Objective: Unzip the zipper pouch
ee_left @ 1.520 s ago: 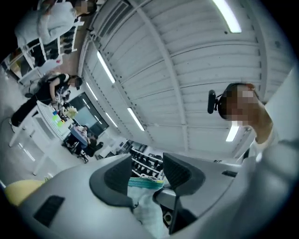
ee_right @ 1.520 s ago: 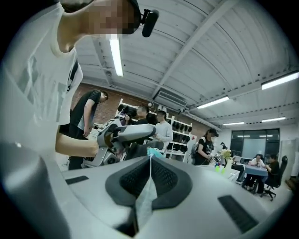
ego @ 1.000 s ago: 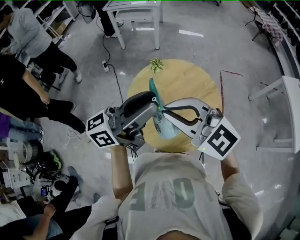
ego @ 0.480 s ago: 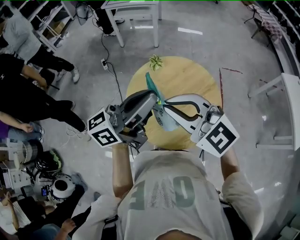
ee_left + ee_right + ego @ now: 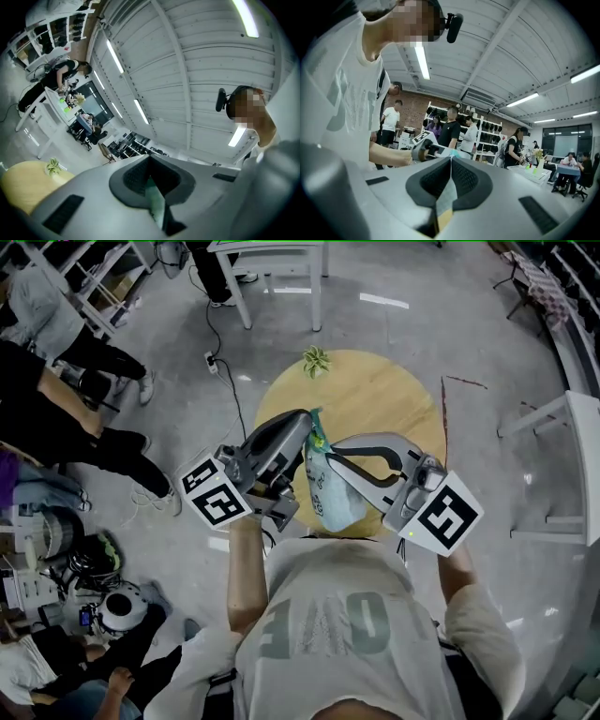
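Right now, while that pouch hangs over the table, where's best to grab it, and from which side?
The top edge, pinched from either side: the pouch hangs limp, so only that teal strip offers a flat fold. The left gripper has just closed on it from the left; the right gripper is shut just below, from the right.

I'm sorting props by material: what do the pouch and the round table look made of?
The pouch: soft thin cloth or plastic, pale with a teal edge; it hangs limp and creased. The table: light wood or veneer, matt; faint grain streaks cross its top.
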Demonstrator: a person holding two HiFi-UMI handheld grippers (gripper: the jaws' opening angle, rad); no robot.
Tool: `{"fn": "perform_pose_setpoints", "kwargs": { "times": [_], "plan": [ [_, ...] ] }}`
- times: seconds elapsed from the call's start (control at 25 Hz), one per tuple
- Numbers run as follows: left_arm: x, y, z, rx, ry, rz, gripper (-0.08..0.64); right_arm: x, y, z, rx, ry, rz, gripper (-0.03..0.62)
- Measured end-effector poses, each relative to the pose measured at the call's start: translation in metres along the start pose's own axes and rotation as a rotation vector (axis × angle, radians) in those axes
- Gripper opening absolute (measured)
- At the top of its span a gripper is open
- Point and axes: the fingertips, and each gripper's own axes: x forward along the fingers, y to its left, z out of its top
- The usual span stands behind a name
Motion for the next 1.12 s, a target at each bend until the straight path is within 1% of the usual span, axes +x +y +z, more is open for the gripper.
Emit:
{"fn": "perform_pose_setpoints", "kwargs": {
  "times": [0.08, 0.2, 0.44, 0.64, 0.88, 1.12],
  "plan": [
    [-0.009, 0.016, 0.001, -0.013, -0.016, 0.051, 0.026, -0.002, 0.004, 0.002, 0.011, -0.004, 0.012, 0.032],
    [-0.023, 0.036, 0.002, -0.009, -0.021, 0.125, 0.026, -0.005, 0.011, 0.001, 0.029, 0.008, 0.024, 0.032],
    [-0.041, 0.072, 0.002, -0.002, -0.027, 0.246, 0.026, -0.02, 0.017, 0.003, 0.1, -0.006, 0.038, 0.032],
    [-0.05, 0.086, 0.005, -0.006, -0.032, 0.267, 0.026, -0.021, 0.016, -0.004, 0.093, 0.027, 0.02, 0.032],
    [-0.045, 0.09, -0.004, -0.022, -0.025, 0.265, 0.026, -0.025, 0.018, -0.012, 0.112, 0.041, 0.005, 0.032],
    [-0.044, 0.087, -0.002, -0.025, -0.028, 0.268, 0.026, -0.022, 0.018, -0.007, 0.12, 0.043, -0.01, 0.032]
  ]
}}
